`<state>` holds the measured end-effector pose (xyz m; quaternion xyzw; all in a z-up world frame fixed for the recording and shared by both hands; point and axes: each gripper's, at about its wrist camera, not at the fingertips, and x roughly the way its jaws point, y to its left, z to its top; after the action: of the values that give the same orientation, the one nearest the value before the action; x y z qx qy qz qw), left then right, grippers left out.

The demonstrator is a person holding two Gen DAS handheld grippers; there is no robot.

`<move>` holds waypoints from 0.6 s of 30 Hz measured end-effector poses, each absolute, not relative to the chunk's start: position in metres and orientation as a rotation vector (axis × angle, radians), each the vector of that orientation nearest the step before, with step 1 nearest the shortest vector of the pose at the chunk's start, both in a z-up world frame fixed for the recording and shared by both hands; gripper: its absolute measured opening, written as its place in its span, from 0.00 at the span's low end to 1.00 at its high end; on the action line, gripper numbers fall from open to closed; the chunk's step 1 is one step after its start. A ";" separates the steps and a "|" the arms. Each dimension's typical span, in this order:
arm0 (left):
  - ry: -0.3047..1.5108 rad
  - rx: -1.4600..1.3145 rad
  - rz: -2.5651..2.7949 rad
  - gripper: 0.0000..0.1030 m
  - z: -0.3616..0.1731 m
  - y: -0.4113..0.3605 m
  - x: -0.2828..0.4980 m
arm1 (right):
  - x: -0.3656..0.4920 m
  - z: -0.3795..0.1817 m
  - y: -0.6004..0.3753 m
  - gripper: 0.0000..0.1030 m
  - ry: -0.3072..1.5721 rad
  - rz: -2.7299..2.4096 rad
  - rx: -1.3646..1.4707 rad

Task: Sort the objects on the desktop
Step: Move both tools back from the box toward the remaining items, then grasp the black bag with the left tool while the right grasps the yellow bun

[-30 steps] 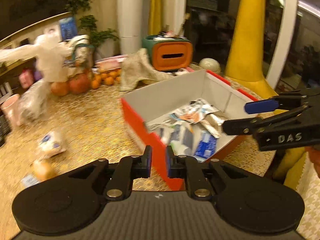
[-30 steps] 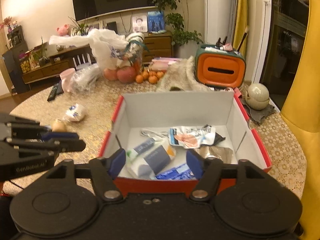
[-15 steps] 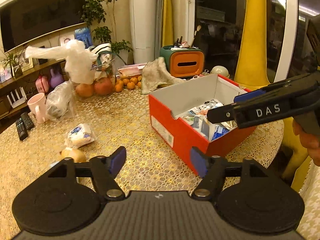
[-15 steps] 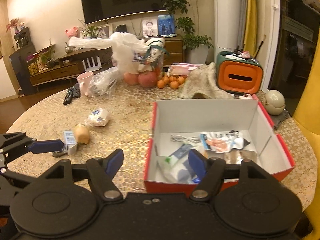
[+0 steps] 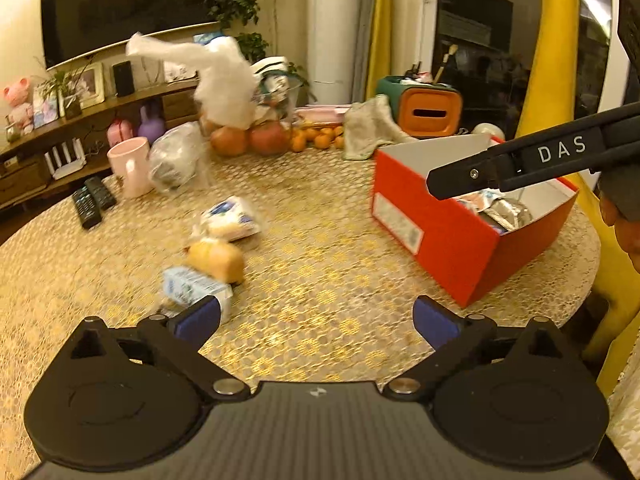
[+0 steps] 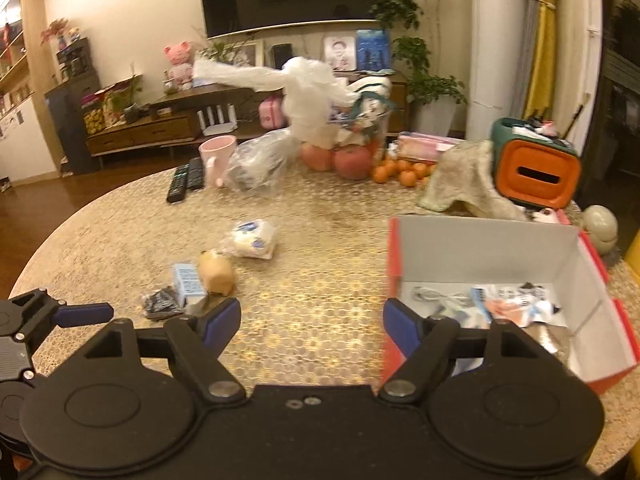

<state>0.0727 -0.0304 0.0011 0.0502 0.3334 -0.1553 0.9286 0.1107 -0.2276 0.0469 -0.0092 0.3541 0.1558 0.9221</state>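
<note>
Both claws wide apart and carrying nothing: left claw [image 5: 316, 320] low over the gold-patterned tabletop [image 5: 320, 248], right claw [image 6: 312, 320] hanging near the red box [image 6: 496, 280].

Still to sort, lying loose in a close cluster: a small blue-and-white carton [image 5: 196, 286], touching a tan bun-like lump [image 5: 218, 258], then a clear-wrapped packet [image 5: 232, 216] just beyond. Already in the box: packets and a white cable.

Likely trouble:
- Carton pressed against the lump, so a wide claw closing there could catch both, or nudge the lump rolling across the tabletop.
- Soft lump, probably squashed by a hard squeeze.
- Slippery wrapper on the packet; a shallow pinch could slide off.
- Right claw reaching across in front of the box in the left view; two claws bound for the same cluster could collide.
- Light cardboard box, easily shoved by a careless drop-off.

Only in the right view: a dark crumpled thing [image 6: 160, 300] just beside the carton, hidden in the left view by the near finger; also the box's floor and contents, and the left claw [image 6: 84, 314] at the frame edge.

Only in the left view: the box's red outer side with its label, and the right claw [image 5: 516, 164] seen side-on above it.
</note>
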 end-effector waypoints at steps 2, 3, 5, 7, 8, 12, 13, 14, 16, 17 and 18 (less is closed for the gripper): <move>0.687 0.088 -0.308 1.00 -0.003 -0.019 0.075 | 0.115 0.043 -0.216 0.76 0.737 0.330 -0.025; 0.690 0.082 -0.302 1.00 -0.005 -0.014 0.076 | 0.118 0.041 -0.211 0.76 0.743 0.334 -0.026; 0.691 0.070 -0.294 1.00 -0.009 -0.005 0.079 | 0.123 0.038 -0.202 0.76 0.752 0.344 -0.030; 0.690 0.056 -0.287 1.00 -0.013 0.004 0.083 | 0.129 0.034 -0.193 0.76 0.760 0.353 -0.033; 0.687 0.050 -0.289 1.00 -0.014 0.009 0.084 | 0.132 0.032 -0.189 0.76 0.766 0.356 -0.032; 0.686 0.038 -0.284 1.00 -0.024 0.024 0.093 | 0.145 0.022 -0.173 0.76 0.792 0.373 -0.031; 0.691 0.032 -0.283 1.00 -0.027 0.028 0.095 | 0.149 0.019 -0.169 0.76 0.800 0.378 -0.032; 0.695 0.028 -0.282 1.00 -0.030 0.032 0.098 | 0.153 0.016 -0.165 0.76 0.807 0.384 -0.033; 0.698 0.029 -0.265 1.00 -0.037 0.039 0.103 | 0.161 0.010 -0.155 0.76 0.821 0.395 -0.041; 0.699 0.035 -0.254 1.00 -0.040 0.043 0.105 | 0.164 0.007 -0.151 0.76 0.826 0.400 -0.046; 0.700 0.036 -0.250 1.00 -0.043 0.046 0.108 | 0.169 0.005 -0.146 0.76 0.832 0.405 -0.051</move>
<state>0.1079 0.0461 -0.0432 0.0177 0.3422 -0.1221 0.9315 0.1686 -0.1462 0.0046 -0.0244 0.4011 0.1956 0.8946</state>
